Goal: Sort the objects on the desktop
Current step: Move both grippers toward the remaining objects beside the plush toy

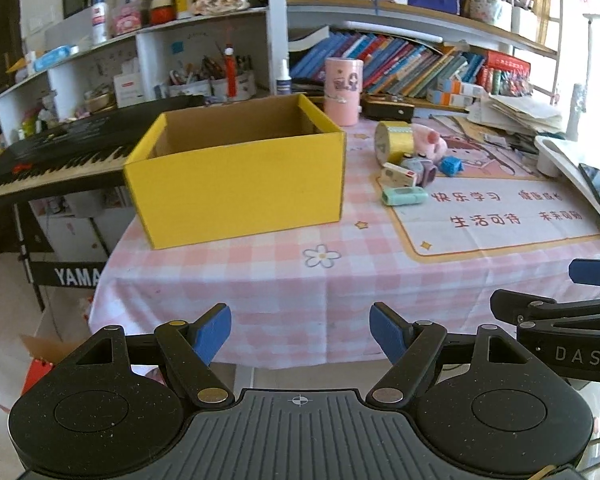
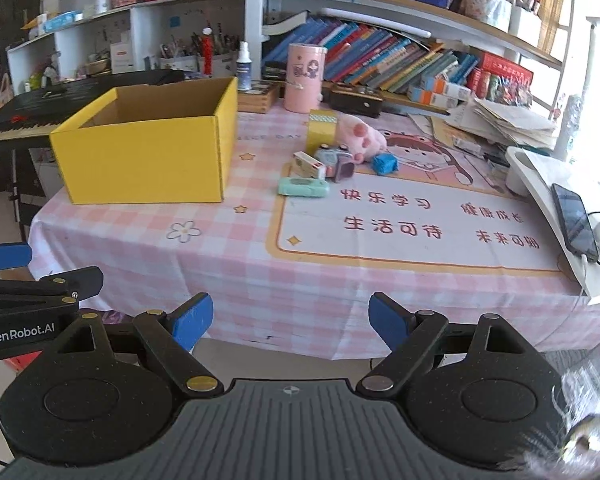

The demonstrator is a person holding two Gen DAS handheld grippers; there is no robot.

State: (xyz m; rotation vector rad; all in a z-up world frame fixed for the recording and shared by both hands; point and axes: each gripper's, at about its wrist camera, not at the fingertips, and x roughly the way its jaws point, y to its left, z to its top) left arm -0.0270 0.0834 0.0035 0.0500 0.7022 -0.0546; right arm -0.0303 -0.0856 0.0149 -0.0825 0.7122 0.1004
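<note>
An open yellow cardboard box (image 1: 236,188) (image 2: 148,156) stands on the pink checked tablecloth (image 1: 284,264) (image 2: 236,264), nothing visible inside. To its right lies a cluster of small items: a yellow tape roll (image 1: 394,142) (image 2: 322,130), a pink plush pig (image 1: 432,142) (image 2: 360,134), a blue block (image 1: 451,166) (image 2: 385,164), a mint green case (image 1: 404,195) (image 2: 303,188), a small white box (image 1: 398,173) (image 2: 309,165). My left gripper (image 1: 300,330) and right gripper (image 2: 290,322) hang open and empty before the table's near edge, well short of everything.
A black keyboard (image 1: 60,152) stands left of the table. Shelves of books and clutter rise behind, with a pink canister (image 1: 343,90) (image 2: 304,78) at the back. Loose papers, a white stand and a phone (image 2: 574,220) occupy the right side.
</note>
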